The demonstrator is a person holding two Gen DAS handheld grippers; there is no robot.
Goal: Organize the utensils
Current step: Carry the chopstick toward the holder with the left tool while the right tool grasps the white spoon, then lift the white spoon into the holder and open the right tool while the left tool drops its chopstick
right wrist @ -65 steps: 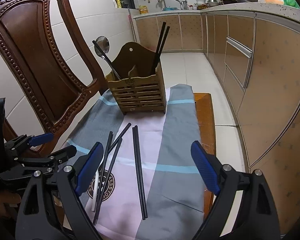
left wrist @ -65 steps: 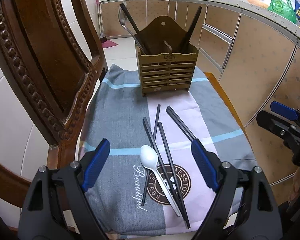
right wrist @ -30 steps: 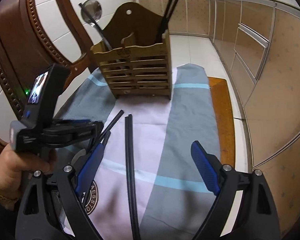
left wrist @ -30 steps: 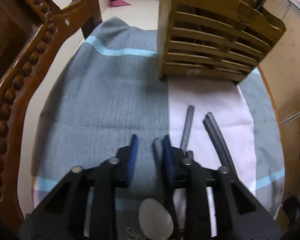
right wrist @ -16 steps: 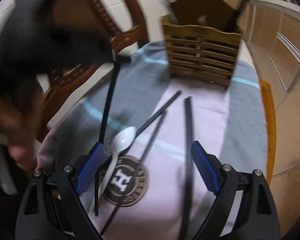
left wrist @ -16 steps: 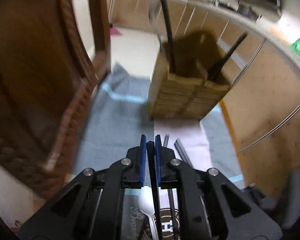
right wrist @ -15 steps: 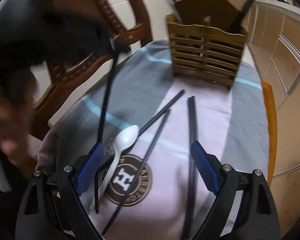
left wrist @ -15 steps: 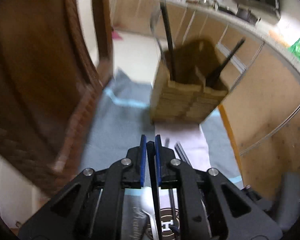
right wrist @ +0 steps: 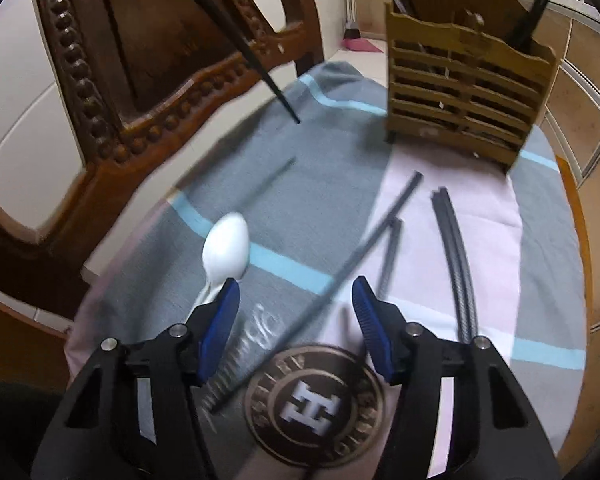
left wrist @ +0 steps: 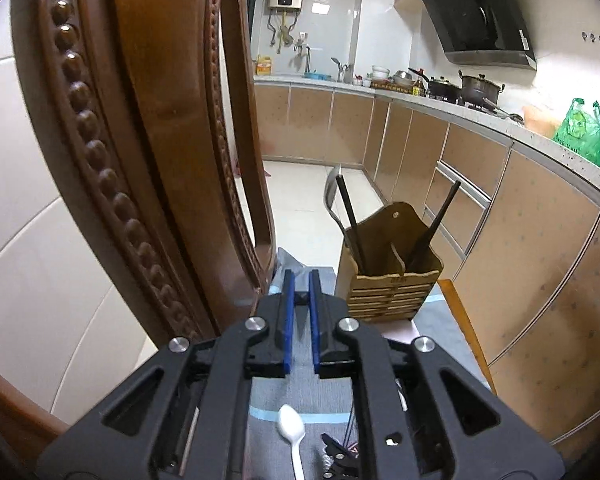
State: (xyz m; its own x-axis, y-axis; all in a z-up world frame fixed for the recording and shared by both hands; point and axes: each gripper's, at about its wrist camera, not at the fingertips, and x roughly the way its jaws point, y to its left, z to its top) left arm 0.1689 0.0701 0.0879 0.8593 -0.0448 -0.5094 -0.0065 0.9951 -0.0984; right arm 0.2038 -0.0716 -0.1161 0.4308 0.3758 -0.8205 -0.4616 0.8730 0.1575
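Note:
My left gripper (left wrist: 300, 276) is raised above the cloth, shut on one black chopstick (right wrist: 240, 48), which hangs slanting in the air in the right wrist view. Only its dark end (left wrist: 300, 299) shows between the blue pads. The wooden utensil holder (left wrist: 392, 292) (right wrist: 460, 92) stands at the far end with black chopsticks and a metal ladle in it. My right gripper (right wrist: 296, 292) hovers low over the cloth, its jaws closing. A loose chopstick (right wrist: 372, 236) runs diagonally under them, untouched by the pads. A white spoon (right wrist: 226, 248) (left wrist: 291, 434) lies by its left finger.
A grey, pink and blue cloth (right wrist: 320, 168) covers the seat. A pair of chopsticks (right wrist: 456, 260) and a shorter one (right wrist: 390, 256) lie on its right part. The carved wooden chair back (left wrist: 140, 120) (right wrist: 160, 40) rises close on the left. Kitchen cabinets (left wrist: 540, 280) line the right.
My left gripper shut on a chopstick and lifted it high off the cloth. My right gripper moved left over the spoon and loose chopsticks, and its jaws narrowed.

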